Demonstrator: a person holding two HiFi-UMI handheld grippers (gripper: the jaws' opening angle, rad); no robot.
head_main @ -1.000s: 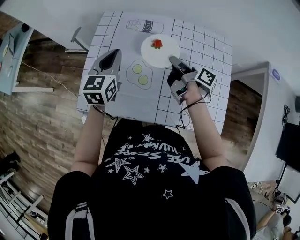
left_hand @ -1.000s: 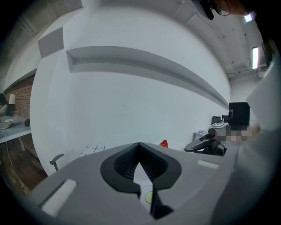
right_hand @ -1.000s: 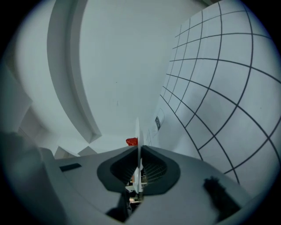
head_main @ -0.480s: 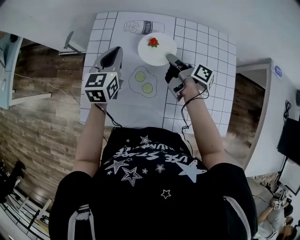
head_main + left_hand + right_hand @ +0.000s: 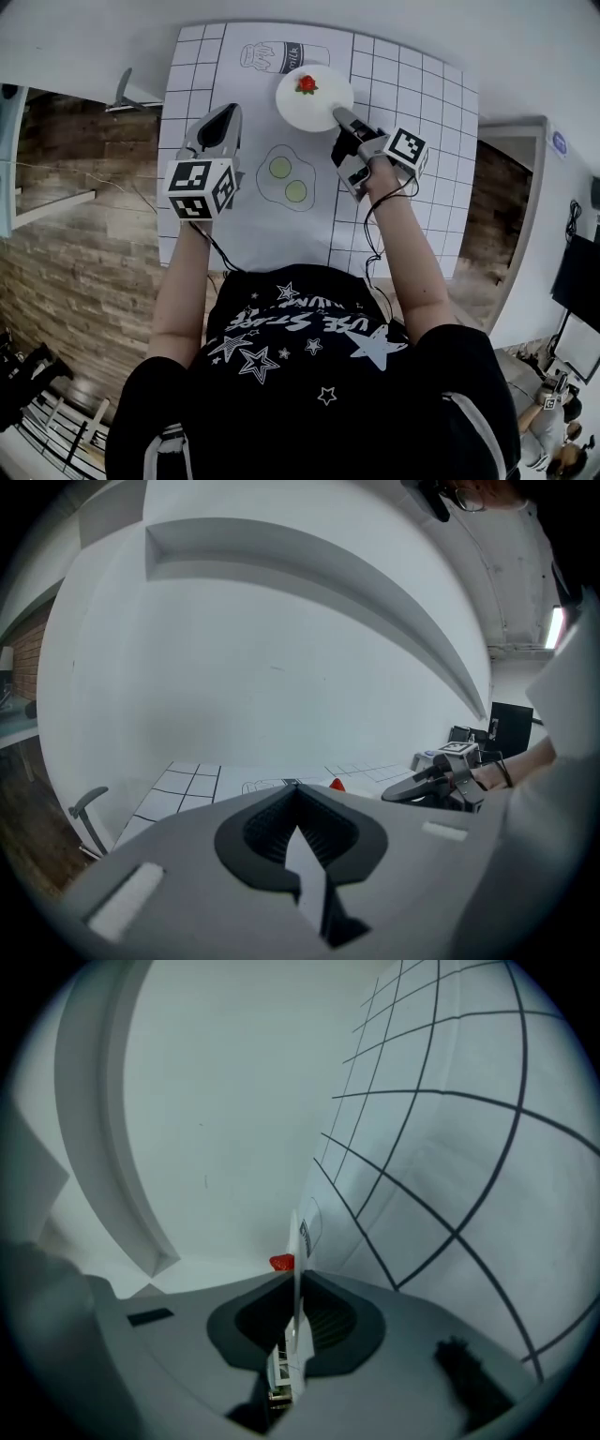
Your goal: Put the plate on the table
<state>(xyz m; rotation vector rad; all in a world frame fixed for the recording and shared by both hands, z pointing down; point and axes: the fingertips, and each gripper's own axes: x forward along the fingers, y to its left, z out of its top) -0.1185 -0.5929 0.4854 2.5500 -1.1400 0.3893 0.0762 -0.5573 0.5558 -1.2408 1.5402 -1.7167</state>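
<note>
On the far side of the counter (image 5: 398, 220), which has a white cover with black squares, sits a round white plate (image 5: 309, 103). The plate lies flat, face up, level with the counter top. I cannot tell if it touches the counter or hangs just over it. It is round, so no side is longer than another. A small red thing (image 5: 306, 83) sits on the far part of the plate.

The right gripper (image 5: 339, 115) pinches the near right edge of the plate. In the right gripper view the plate (image 5: 296, 1237) shows as a thin white line, edge on, and the gripper (image 5: 296, 1283) is closed tight on it. The small red thing (image 5: 282, 1262) peeks out just past the tips.

The left gripper (image 5: 231, 110) is over the left part of the counter, well apart from the plate. Its jaws are together (image 5: 296, 787) with nothing between them.

A drawn milk bottle (image 5: 281, 54) is just beside the plate on its far left. Two drawn fried eggs (image 5: 287, 180) lie between the grippers, near the plate. Nothing stands around the plate.
</note>
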